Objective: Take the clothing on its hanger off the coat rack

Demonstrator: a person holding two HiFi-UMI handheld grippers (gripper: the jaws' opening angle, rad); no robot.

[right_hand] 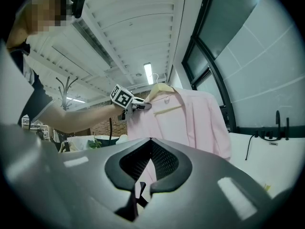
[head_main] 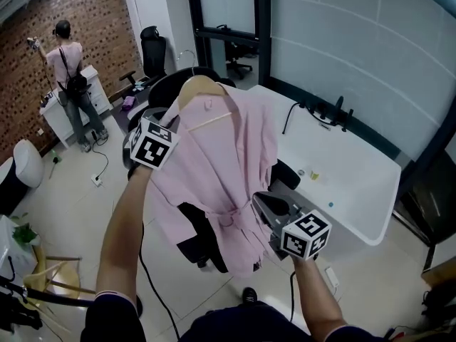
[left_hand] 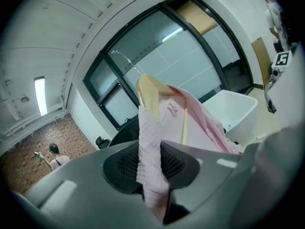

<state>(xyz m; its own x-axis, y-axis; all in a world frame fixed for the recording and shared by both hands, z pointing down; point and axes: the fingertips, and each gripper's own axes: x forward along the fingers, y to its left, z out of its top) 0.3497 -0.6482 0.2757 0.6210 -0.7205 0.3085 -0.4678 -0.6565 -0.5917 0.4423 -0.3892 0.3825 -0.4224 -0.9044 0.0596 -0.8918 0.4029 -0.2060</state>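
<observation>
A pink robe [head_main: 228,162] hangs on a wooden hanger [head_main: 199,87], held up in the air over a black office chair. My left gripper [head_main: 176,123] is shut on the robe's shoulder at the hanger's left end; in the left gripper view a pinched fold of pink cloth [left_hand: 151,147] runs between the jaws up to the hanger [left_hand: 150,94] and its wire hook [left_hand: 126,61]. My right gripper [head_main: 269,206] is at the robe's lower right edge, jaws together with pink cloth [right_hand: 143,175] between them. The right gripper view shows the whole robe [right_hand: 186,123] and the left gripper [right_hand: 138,106].
A white desk [head_main: 356,184] with cables stands right of the robe. The black office chair [head_main: 160,91] sits directly behind and below it. A person [head_main: 68,70] stands at the far left by a brick wall. A branched coat rack [right_hand: 64,86] shows far off in the right gripper view.
</observation>
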